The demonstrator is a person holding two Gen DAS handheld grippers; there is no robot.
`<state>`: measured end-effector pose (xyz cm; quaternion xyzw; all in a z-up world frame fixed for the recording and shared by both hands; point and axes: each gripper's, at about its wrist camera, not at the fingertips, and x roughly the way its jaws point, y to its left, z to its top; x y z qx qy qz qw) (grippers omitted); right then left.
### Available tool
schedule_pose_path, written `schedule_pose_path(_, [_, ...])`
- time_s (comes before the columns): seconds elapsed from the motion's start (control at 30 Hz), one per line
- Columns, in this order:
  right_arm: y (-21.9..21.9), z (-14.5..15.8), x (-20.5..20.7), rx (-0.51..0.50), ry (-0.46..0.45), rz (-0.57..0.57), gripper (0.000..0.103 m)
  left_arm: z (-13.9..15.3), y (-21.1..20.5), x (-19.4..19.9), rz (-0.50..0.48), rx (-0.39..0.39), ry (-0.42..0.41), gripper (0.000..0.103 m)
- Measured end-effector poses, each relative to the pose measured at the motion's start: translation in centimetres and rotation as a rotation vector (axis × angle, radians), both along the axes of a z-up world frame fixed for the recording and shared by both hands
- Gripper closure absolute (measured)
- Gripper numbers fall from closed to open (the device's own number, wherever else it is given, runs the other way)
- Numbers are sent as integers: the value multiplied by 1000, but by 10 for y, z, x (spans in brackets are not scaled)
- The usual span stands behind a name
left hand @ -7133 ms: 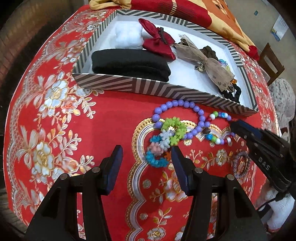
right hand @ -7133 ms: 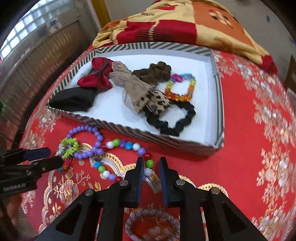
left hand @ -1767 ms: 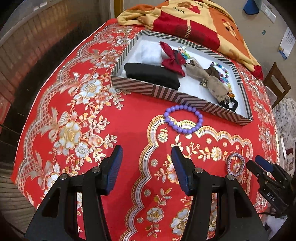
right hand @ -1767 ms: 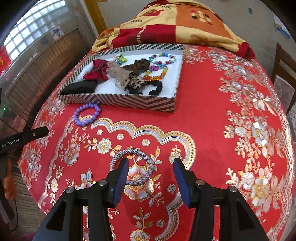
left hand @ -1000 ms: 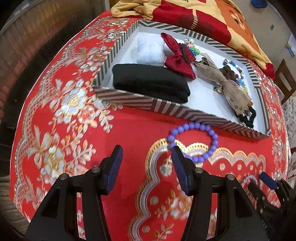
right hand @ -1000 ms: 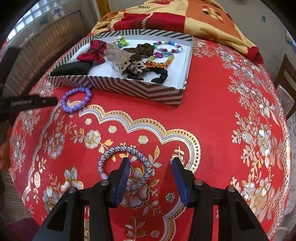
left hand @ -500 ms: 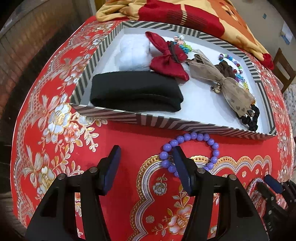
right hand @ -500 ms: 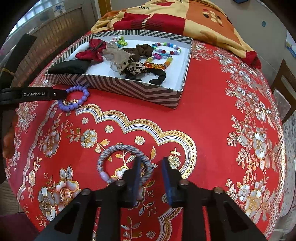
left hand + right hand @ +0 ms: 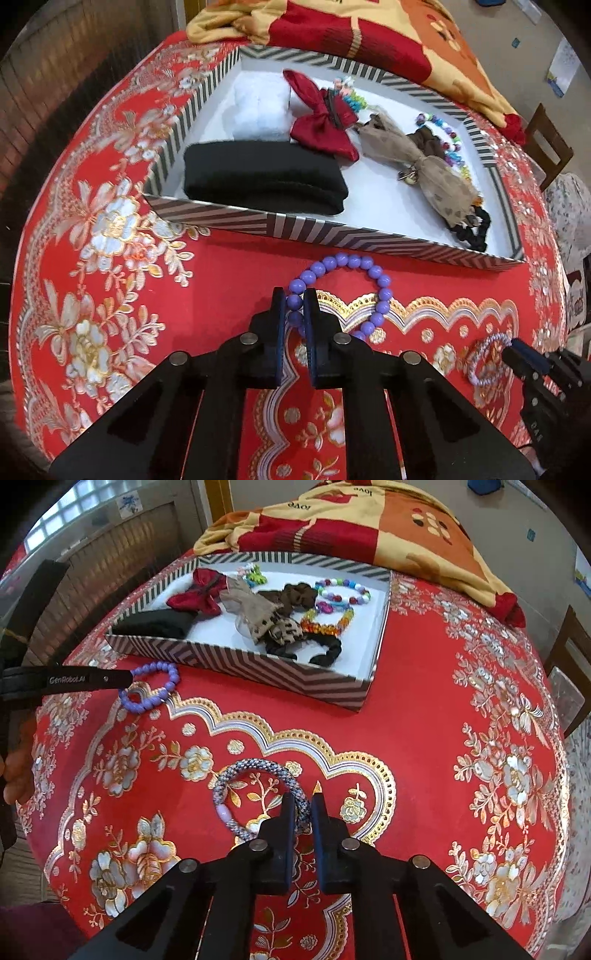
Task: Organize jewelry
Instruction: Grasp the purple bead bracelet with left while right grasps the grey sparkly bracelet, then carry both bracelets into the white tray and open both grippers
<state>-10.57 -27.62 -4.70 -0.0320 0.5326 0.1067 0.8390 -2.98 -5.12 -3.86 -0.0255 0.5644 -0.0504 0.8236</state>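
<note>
On the red-clothed table (image 9: 424,709) the striped tray (image 9: 258,670) already holds bows, scrunchies and bracelets, so it looks like the collecting place. The left gripper (image 9: 294,301) has just pinched shut on the purple bracelet (image 9: 364,263) lying just before the tray's front wall. The right gripper (image 9: 303,805) has closed on the grey bracelet (image 9: 255,766) nearer the table's edge, both likely ready for lifting in.

The left gripper (image 9: 294,306) is black plastic, with two flat fingers (image 9: 279,314) that have dark blue pads on the inner faces. Four round silver screws sit on the angular arms in the lower half of the frame. The right gripper (image 9: 303,806) has the same black shape, blue pads and silver screws. From the side, at the left edge, one finger shows white letters "GenRobot.AI".
</note>
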Motion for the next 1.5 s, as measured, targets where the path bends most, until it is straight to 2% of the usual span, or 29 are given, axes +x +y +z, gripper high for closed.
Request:
schedule_pose_path(0.33, [-8,31,-7,61,-63,-7,96,52,7,-12,-6,-59,-69,95])
schedule_pose_path(0.63, [-18,57,-8,109,-113,-17,96,89,3,-12,-24,-59,-130,95])
schedule_pose_path(0.9, [-24,79,8,118,-153,-32,96,114,-20,0,-70,-53,-183,95])
schedule_pose_path(1.2, [-30,83,37,127,-155,-53,96,106,-57,25,-133,-37,-167,95])
schedule_pose_path(1.5, [-29,72,83,165,-125,-80,96,59,-70,59,-137,-11,-84,95])
